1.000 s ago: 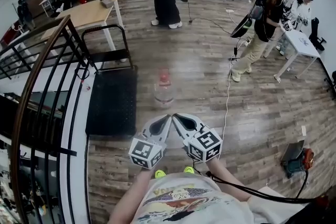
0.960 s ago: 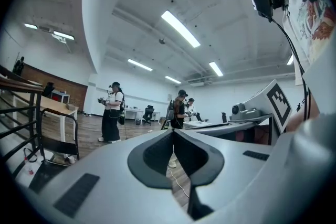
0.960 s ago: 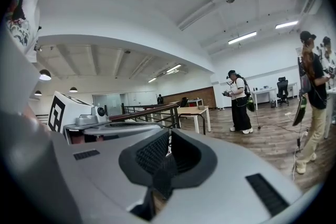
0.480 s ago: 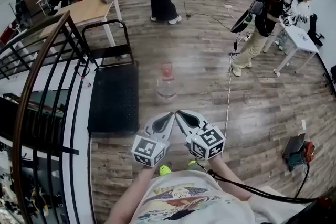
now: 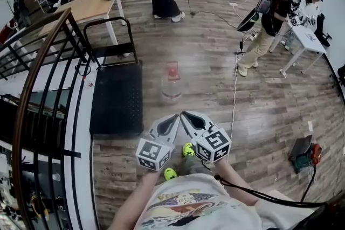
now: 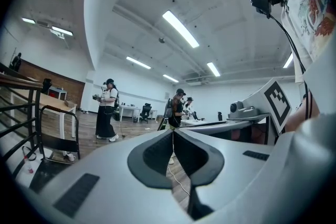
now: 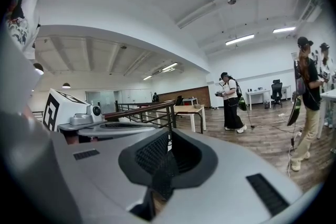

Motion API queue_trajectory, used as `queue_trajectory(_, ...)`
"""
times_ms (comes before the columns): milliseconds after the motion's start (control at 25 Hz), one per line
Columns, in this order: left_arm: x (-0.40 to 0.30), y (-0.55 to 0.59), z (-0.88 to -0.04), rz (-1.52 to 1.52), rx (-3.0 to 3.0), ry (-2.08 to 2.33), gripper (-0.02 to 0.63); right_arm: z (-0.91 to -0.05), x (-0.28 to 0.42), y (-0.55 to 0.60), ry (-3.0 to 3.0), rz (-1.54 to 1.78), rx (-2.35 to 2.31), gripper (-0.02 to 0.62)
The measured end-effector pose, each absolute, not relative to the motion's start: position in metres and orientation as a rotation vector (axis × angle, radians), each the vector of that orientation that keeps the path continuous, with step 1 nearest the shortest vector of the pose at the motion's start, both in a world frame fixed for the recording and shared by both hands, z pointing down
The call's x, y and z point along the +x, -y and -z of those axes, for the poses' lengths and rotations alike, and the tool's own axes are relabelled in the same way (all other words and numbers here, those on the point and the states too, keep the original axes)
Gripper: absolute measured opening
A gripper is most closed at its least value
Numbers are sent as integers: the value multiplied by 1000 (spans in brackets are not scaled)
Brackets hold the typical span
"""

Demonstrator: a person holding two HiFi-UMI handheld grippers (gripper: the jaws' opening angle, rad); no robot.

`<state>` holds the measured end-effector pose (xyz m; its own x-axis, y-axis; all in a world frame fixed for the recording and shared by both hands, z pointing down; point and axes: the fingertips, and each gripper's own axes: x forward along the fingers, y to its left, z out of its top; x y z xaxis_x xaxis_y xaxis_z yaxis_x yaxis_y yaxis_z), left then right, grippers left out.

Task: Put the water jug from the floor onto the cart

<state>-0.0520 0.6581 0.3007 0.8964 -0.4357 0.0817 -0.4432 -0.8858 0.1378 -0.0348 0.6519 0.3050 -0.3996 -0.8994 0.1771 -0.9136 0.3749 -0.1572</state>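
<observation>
Head view looks down on the wooden floor (image 5: 215, 78), planks running away from the jaws. Ahead and to the left of both sets of jaw tips lies the black cart (image 5: 116, 99), a flat deck with its handle at the far end. Straight ahead of the jaws stands the water jug (image 5: 171, 86), clear with a red cap, upright on the floor near the cart's right edge, not on the deck and well apart from both tips. Left gripper (image 5: 172, 122) and right gripper (image 5: 185, 117) sit side by side, tips nearly meeting. Left gripper view shows jaws pressed together on nothing; right gripper view shows jaws closed too, empty.
</observation>
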Motion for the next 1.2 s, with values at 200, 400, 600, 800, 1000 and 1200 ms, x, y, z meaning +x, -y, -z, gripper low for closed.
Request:
queue_trajectory(200, -49, -641, -305, -82, 2891, 720, 12, -309, -32, -635, 2571, -380, 1666, 29)
queue_trajectory(400, -40, -622, -308, -98, 2885, 748, 12, -313, -22, -615, 2580, -389, 1651, 29)
queue_trajectory(600, -19, -596, -313, -117, 2881, 766, 12, -318, -2, -589, 2591, -415, 1632, 29)
queue_trajectory(800, 10, -565, -320, -137, 2865, 778, 12, -326, 27, -558, 2592, -442, 1625, 29)
queue_trajectory(1000, 40, -532, -324, -152, 2854, 809, 14, -333, 57, -527, 2589, -464, 1604, 29)
queue_trajectory(1200, 70, -507, -332, -170, 2835, 840, 14, -339, 87, -500, 2588, -465, 1573, 29)
